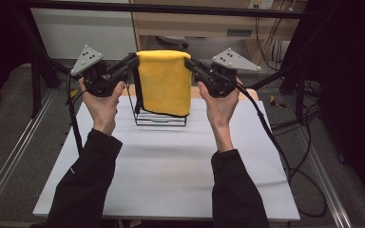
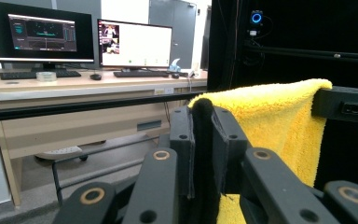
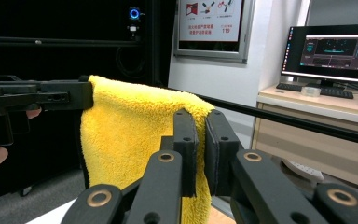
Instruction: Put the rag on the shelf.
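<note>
- The left gripper [image 1: 132,61] is clenched on the left top corner of the yellow towel [image 1: 165,81].
- The towel hangs folded above the wire rack [image 1: 160,118] at the far middle of the counter [image 1: 171,161]; soft, light and floppy, it is best pinched at the top corners.
- The right gripper [image 1: 189,63] is clenched on the right corner.
- The towel hides the rack's top.

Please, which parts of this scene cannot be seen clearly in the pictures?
- High view: the wire rack top, hidden behind the yellow towel.
- Left gripper view: the towel's lower edge, cut off by the frame bottom and the left hand-held gripper.
- Right gripper view: monitor text, too small.
</note>
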`<control>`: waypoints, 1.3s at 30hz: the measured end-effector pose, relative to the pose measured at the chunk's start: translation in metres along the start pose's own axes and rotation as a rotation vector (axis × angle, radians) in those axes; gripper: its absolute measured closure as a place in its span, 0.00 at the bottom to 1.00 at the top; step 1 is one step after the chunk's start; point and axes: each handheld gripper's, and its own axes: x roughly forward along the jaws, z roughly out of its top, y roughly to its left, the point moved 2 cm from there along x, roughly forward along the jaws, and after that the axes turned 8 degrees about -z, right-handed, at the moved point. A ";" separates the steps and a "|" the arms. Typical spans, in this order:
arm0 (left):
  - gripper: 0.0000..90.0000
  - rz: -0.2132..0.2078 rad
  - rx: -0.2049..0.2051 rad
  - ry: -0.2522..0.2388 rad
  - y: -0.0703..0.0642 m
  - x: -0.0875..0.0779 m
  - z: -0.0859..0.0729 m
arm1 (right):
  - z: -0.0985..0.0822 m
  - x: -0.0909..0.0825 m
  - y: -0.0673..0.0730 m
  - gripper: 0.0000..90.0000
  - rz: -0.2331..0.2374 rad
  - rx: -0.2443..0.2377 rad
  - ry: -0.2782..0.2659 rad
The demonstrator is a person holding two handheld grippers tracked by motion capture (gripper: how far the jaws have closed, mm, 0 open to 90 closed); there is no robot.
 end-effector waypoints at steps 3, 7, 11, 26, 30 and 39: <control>0.89 0.005 0.009 -0.001 0.002 0.001 0.007 | 0.006 0.003 0.000 0.94 -0.002 -0.005 -0.008; 0.89 0.001 0.003 -0.011 0.005 0.003 0.015 | 0.014 0.007 -0.001 0.94 -0.006 -0.005 -0.015; 0.89 0.007 0.014 -0.006 0.007 0.006 0.022 | 0.021 0.012 -0.004 0.94 -0.014 -0.008 -0.023; 0.89 0.025 0.012 -0.022 0.021 0.011 0.041 | 0.039 0.032 -0.006 0.94 -0.015 -0.015 -0.035; 0.89 0.031 0.014 -0.032 0.026 0.011 0.049 | 0.046 0.038 -0.006 0.94 -0.012 -0.012 -0.044; 0.89 0.045 0.037 -0.027 0.031 0.013 0.065 | 0.058 0.049 -0.009 0.94 -0.004 -0.001 -0.051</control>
